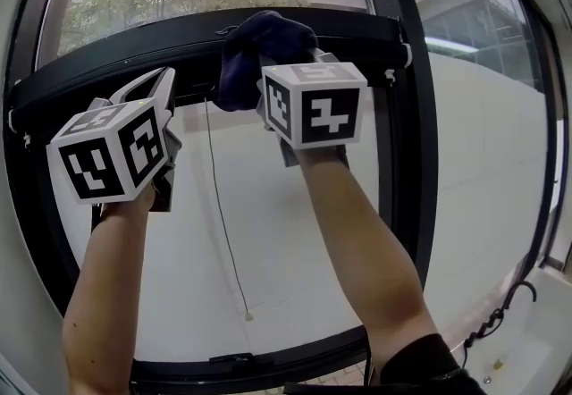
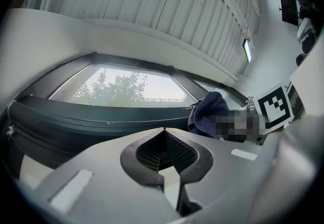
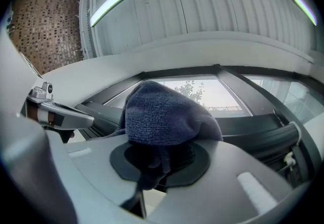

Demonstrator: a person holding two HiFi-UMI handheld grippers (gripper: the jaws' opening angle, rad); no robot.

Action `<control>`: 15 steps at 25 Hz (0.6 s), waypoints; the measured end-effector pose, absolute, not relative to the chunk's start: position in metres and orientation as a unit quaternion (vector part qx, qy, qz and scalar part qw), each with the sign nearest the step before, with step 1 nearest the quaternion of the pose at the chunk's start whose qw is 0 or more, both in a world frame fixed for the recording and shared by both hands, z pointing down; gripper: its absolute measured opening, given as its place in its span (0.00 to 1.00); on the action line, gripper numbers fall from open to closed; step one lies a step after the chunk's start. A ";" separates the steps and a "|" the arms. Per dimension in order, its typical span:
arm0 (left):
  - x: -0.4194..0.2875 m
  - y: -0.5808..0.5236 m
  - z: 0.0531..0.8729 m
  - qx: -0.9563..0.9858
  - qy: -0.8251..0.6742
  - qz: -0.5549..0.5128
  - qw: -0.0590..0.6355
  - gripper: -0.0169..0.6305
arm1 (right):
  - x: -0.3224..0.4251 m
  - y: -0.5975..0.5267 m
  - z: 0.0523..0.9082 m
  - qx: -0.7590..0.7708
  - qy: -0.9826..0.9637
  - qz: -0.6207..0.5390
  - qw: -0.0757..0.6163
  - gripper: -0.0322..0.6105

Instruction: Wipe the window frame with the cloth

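Note:
The dark blue cloth [image 1: 259, 49] is bunched against the black horizontal bar of the window frame [image 1: 116, 63], near its middle. My right gripper [image 1: 273, 71] is shut on the cloth [image 3: 164, 116], which bulges over its jaws and hides their tips in the right gripper view. My left gripper [image 1: 161, 85] is held up just left of it, close under the same bar [image 2: 76, 116]. Its jaws [image 2: 163, 137] are shut with nothing between them. From the left gripper view the cloth [image 2: 207, 114] shows to the right.
A thin cord [image 1: 223, 232] hangs down in front of the glass between my arms. A black vertical frame post [image 1: 407, 116] stands right of the cloth. A black cable [image 1: 500, 317] lies on the white sill at the lower right.

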State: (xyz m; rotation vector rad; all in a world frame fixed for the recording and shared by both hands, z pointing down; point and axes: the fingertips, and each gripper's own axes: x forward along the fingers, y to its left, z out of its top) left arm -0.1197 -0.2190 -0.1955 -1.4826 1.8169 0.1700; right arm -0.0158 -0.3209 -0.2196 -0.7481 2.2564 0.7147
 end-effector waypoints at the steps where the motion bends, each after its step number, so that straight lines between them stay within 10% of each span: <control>1: -0.115 -0.222 -0.195 -0.584 0.711 0.066 0.386 0.02 | -0.011 -0.325 -0.219 -0.286 0.860 0.273 0.324 0.14; 15: -0.052 -0.285 -0.192 -0.594 0.705 0.064 0.382 0.02 | 0.064 -0.379 -0.214 -0.315 0.849 0.279 0.319 0.14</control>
